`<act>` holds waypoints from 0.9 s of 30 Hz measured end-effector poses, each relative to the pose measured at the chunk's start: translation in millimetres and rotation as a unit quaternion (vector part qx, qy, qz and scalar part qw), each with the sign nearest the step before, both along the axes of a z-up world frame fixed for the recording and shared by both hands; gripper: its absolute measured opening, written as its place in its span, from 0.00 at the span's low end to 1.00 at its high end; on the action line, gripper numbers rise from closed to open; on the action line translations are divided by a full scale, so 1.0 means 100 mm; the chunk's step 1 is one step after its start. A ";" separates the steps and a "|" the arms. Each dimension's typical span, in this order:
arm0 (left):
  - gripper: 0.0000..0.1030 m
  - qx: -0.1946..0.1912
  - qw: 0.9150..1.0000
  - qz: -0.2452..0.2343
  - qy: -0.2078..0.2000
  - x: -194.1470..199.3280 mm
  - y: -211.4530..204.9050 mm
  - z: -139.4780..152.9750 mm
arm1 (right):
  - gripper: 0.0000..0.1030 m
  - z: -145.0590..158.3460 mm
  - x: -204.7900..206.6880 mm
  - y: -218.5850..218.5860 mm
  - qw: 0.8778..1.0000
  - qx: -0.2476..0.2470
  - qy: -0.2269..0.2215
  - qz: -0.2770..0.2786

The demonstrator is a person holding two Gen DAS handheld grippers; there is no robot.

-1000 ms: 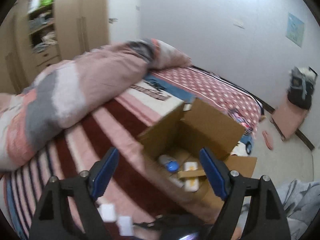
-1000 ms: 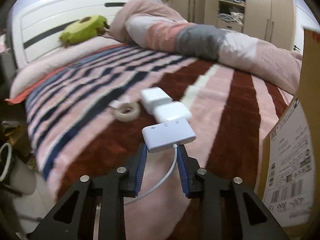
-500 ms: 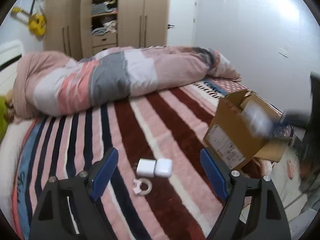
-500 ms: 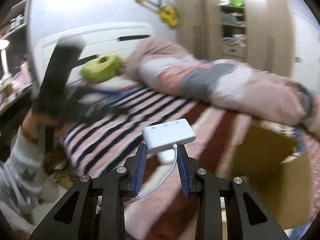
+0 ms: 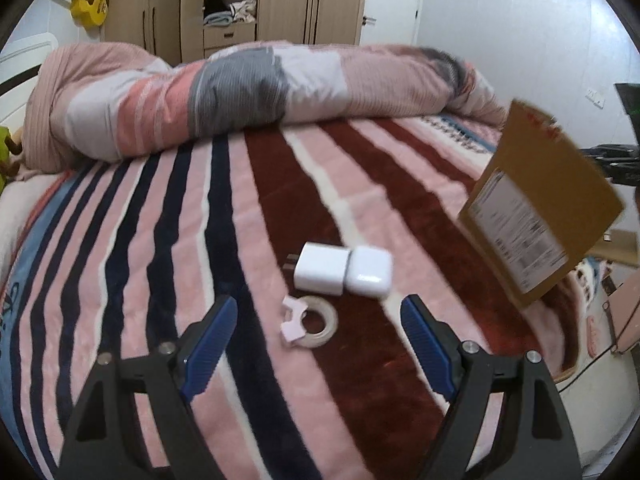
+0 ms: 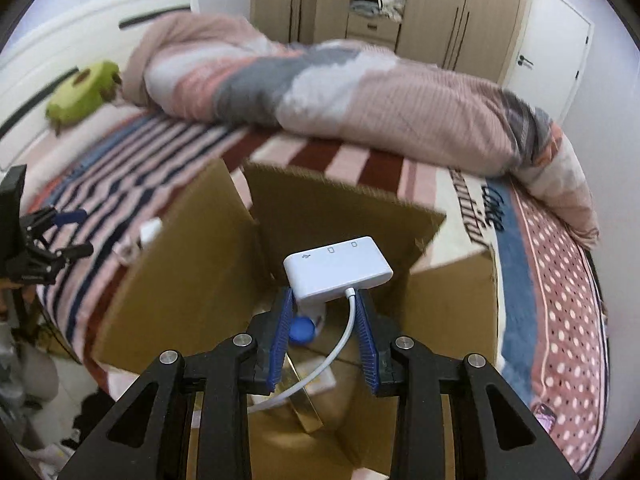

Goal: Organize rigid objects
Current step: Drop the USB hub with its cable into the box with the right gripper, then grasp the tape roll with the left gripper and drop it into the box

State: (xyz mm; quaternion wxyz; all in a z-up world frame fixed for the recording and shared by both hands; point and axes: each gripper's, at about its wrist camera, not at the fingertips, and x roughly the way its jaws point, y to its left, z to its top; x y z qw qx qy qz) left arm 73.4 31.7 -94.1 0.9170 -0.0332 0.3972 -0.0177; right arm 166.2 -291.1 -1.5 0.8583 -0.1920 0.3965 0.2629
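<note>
My right gripper [image 6: 325,300] is shut on a white USB adapter hub [image 6: 337,270] with a white cable, held above the open cardboard box [image 6: 192,292]. Inside the box lie a blue-capped item [image 6: 302,328] and a pale packet [image 6: 316,384]. My left gripper [image 5: 318,316] is open and empty, just above the striped blanket. In front of it lie a roll of tape [image 5: 310,322] and two white chargers [image 5: 320,268] [image 5: 370,272] side by side. The box [image 5: 536,208] stands to their right.
A rolled pink and grey duvet [image 5: 248,88] lies across the far side of the bed. A green plush toy [image 6: 78,94] sits by the headboard. Wardrobes [image 5: 240,4] stand behind. The bed edge drops off at the right, near the box.
My right gripper carried the adapter hub from above the blanket to over the open box. My left gripper swung away from the box and now faces the tape and chargers.
</note>
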 end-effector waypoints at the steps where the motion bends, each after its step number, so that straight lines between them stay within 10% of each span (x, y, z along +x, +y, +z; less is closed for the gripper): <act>1: 0.79 0.006 1.000 0.005 0.006 0.03 0.01 -0.08 | 0.30 -0.03 -0.01 -0.02 1.000 -0.004 0.005 -0.002; 4: 0.79 0.012 0.999 0.018 0.033 0.14 0.07 -0.32 | 0.54 -0.04 -0.05 -0.05 1.000 0.000 0.004 -0.004; 17: 0.38 0.029 0.998 0.003 0.053 0.37 -0.07 -0.62 | 0.54 0.30 -0.59 0.52 0.989 0.111 -0.034 0.097; 27: 0.38 0.054 0.999 0.004 -0.005 -0.04 0.14 0.50 | 0.54 -0.14 -0.98 1.29 0.972 0.136 0.018 0.190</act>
